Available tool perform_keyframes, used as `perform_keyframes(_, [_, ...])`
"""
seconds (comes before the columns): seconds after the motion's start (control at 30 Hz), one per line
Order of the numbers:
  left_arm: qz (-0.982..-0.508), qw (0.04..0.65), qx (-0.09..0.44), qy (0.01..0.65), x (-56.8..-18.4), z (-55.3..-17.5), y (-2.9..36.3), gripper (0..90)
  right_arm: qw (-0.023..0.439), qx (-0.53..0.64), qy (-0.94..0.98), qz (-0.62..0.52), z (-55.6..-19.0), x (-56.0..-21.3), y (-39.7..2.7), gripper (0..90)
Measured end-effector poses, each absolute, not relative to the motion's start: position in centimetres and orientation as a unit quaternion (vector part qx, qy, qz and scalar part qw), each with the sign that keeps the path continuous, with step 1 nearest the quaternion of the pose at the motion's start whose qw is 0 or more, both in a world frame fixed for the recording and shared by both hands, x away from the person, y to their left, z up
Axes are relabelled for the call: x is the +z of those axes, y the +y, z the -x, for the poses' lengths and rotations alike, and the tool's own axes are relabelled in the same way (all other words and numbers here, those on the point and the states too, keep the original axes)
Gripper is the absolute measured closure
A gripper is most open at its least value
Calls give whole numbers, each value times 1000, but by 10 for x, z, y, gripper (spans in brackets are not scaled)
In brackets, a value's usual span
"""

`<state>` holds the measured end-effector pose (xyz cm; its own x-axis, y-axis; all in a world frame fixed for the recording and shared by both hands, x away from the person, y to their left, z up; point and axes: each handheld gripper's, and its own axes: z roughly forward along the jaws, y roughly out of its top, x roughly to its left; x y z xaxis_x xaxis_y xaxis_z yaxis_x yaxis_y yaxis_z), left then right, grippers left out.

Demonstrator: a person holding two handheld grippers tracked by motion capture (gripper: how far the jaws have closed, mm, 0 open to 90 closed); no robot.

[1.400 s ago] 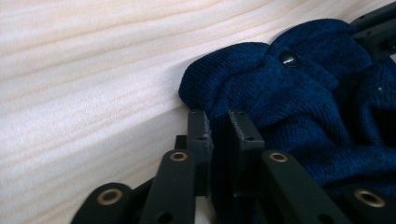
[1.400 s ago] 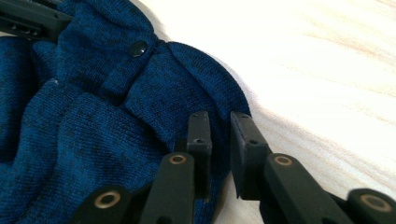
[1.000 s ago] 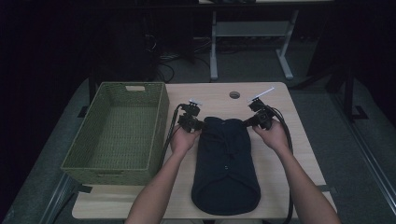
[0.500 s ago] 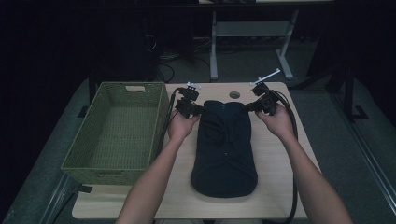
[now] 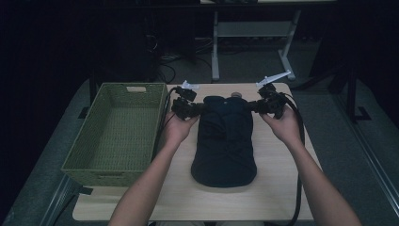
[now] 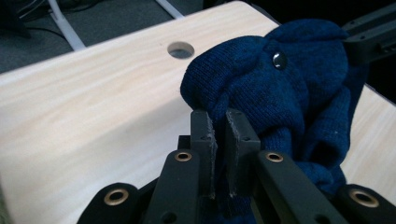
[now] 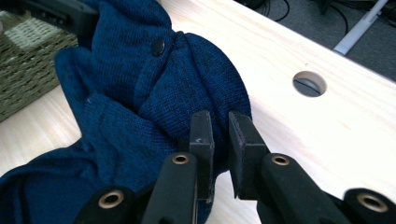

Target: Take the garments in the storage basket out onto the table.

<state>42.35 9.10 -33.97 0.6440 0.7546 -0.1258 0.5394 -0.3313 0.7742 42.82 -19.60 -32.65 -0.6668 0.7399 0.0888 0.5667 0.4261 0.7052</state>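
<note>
1. Now the left gripper (image 5: 200, 109) has its fingers (image 6: 204, 140) clenched on a fold at one upper corner of the dark blue knitted sweater (image 5: 225, 136).
2. Likewise, the right gripper (image 5: 252, 107) pinches the opposite upper corner.
3. Below them the sweater hangs down to the wooden surface (image 5: 277, 179), its lower end resting there.
4. Beside it, on the left, stands a green woven basket (image 5: 84, 155).
</note>
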Motion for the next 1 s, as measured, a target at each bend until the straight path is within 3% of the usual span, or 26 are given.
perform_keyframes(0.17, [-809, 414, 136, 393, -351, -405, 93, 825, 115, 366, 839, -387, -414, -336, -195, 798])
perform_keyframes(0.4, [-802, 424, 91, 411, -356, -408, 98, 815, 108, 350, 846, -388, -417, -341, -192, 803])
perform_keyframes(0.47, [-793, 435, 56, 422, -358, -413, 101, 765, 103, 349, 846, -389, -419, -342, -192, 806])
perform_keyframes(0.67, [-787, 445, 28, 426, -360, -417, 99, 693, 100, 349, 849, -385, -422, -342, -190, 811])
perform_keyframes(0.77, [-789, 441, 30, 427, -358, -419, 99, 701, 101, 351, 849, -381, -421, -341, -189, 812])
perform_keyframes(0.83, [-787, 442, 41, 429, -357, -419, 99, 802, 101, 351, 851, -378, -421, -339, -189, 812])
perform_keyframes(1.0, [-792, 433, 57, 428, -354, -420, 98, 840, 98, 352, 850, -378, -424, -334, -189, 811])
